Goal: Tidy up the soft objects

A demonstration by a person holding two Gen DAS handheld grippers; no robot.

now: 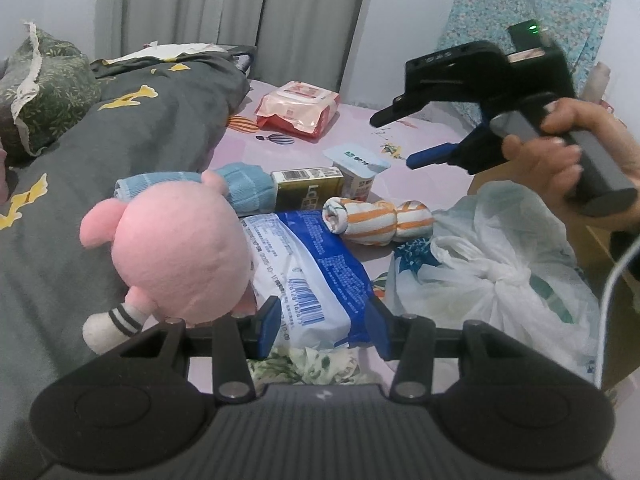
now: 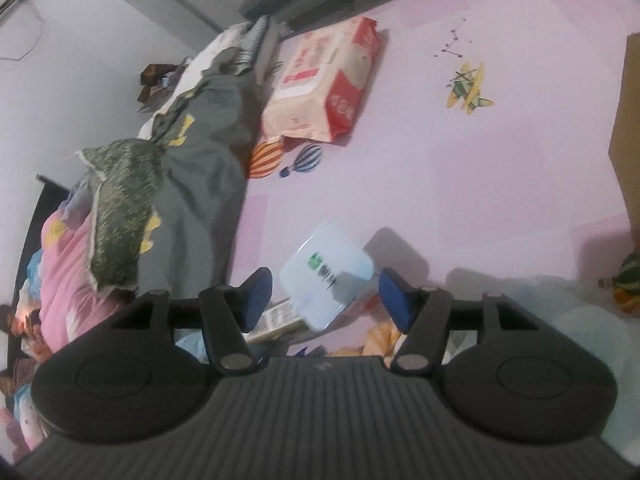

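Observation:
A pink plush toy (image 1: 176,248) lies on the grey duvet (image 1: 60,240), just left of my left gripper (image 1: 323,328). That gripper is shut on the near end of a blue-and-white plastic pack (image 1: 312,272). Behind the pack lie a rolled light-blue cloth (image 1: 240,184) and a rolled orange-striped cloth (image 1: 372,220). My right gripper (image 1: 394,140) hangs open in the air above a yogurt cup (image 1: 358,168), a hand (image 1: 560,160) around its handle. In the right wrist view the right gripper (image 2: 325,300) frames the cup (image 2: 328,276) below it, apart from its blue pads (image 2: 256,296).
A yellow carton (image 1: 308,188) lies beside the cup. A red-and-pink wipes pack (image 1: 298,108) sits farther back on the pink sheet (image 2: 480,160). A knotted white plastic bag (image 1: 492,264) and a cardboard box (image 2: 628,140) are at the right. Floral cloth (image 1: 316,364) lies under the left gripper.

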